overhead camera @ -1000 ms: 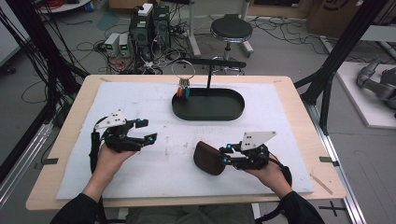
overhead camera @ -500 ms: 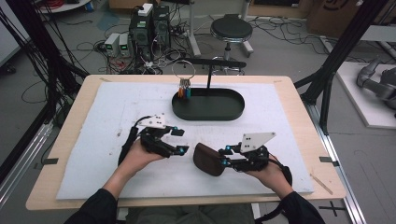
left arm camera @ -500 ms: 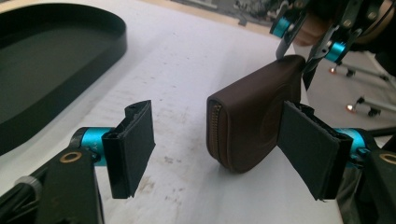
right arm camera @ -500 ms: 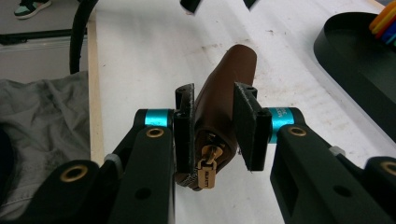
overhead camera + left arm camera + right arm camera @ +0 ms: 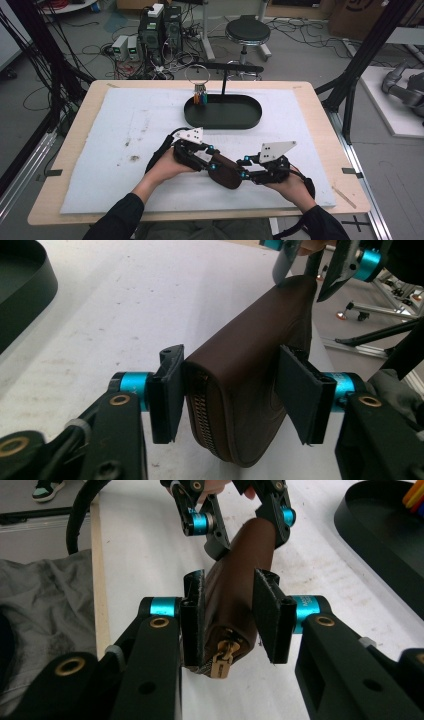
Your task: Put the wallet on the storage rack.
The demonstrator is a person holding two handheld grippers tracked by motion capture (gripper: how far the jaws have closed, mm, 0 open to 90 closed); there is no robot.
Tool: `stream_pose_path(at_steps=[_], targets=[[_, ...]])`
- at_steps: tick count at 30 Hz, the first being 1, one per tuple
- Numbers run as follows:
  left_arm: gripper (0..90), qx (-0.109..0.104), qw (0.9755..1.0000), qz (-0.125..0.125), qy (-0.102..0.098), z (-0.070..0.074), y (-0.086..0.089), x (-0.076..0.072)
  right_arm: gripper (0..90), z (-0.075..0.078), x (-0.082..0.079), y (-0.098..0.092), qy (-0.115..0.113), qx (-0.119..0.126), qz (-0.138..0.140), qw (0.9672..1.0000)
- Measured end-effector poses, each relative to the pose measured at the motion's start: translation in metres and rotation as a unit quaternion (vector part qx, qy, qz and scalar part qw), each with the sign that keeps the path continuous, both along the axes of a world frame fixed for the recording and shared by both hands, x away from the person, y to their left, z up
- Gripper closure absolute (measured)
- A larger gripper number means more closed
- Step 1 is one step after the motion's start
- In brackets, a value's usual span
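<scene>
While both tools grip brown pouch point(image 5: 225, 171) | long axis spans left tool point(image 5: 216, 159)–right tool point(image 5: 242, 170)

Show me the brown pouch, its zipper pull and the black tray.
Brown pouch point(image 5: 240, 360): left gripper view, its top face.
Zipper pull point(image 5: 220, 667): right gripper view, the brass tab.
Black tray point(image 5: 222, 121): high view, its front wall.
</scene>
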State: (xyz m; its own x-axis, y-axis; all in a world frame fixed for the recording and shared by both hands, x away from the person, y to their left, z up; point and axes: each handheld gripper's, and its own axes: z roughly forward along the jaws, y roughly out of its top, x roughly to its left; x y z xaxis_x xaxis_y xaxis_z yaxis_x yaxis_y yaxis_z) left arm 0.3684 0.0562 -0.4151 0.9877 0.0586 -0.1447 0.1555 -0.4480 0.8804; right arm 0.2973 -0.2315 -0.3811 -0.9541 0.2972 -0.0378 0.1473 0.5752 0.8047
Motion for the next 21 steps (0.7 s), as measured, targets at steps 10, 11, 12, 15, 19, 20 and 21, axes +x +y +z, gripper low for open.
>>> stream_pose_path(at_steps=[10, 11, 12, 15, 19, 20, 21], targets=[[60.2, 0.0, 0.9998, -0.008, -0.021, 0.004, 0.006, -0.01, 40.8, -0.011, 0.008, -0.003, 0.049, 0.003, -0.029, 0.9984], [60.6, 0.0, 0.9997, -0.008, -0.022, 0.004, 0.008, -0.012, 40.0, -0.013, 0.011, -0.004, 0.054, 0.006, -0.027, 0.9982], [61.1, -0.004, 0.9997, -0.008, -0.023, 0.004, 0.009, -0.013, 38.3, -0.015, 0.011, -0.003, 0.067, 0.004, -0.029, 0.9973], [62.5, -0.006, 0.9997, -0.007, -0.021, 0.002, 0.013, -0.017, 37.2, -0.023, 0.013, -0.002, 0.087, 0.002, -0.024, 0.9959], [63.5, -0.002, 0.9997, -0.008, -0.024, 0.003, 0.015, -0.019, 38.1, -0.031, 0.016, 0.006, 0.106, -0.018, -0.017, 0.9941], [63.6, -0.002, 0.9996, -0.008, -0.025, 0.004, 0.015, -0.02, 39.4, -0.033, 0.017, 0.008, 0.11, -0.016, -0.017, 0.9936], [63.8, -0.003, 0.9996, -0.009, -0.025, 0.004, 0.015, -0.02, 40.6, -0.035, 0.018, 0.009, 0.115, -0.015, -0.014, 0.9932]])
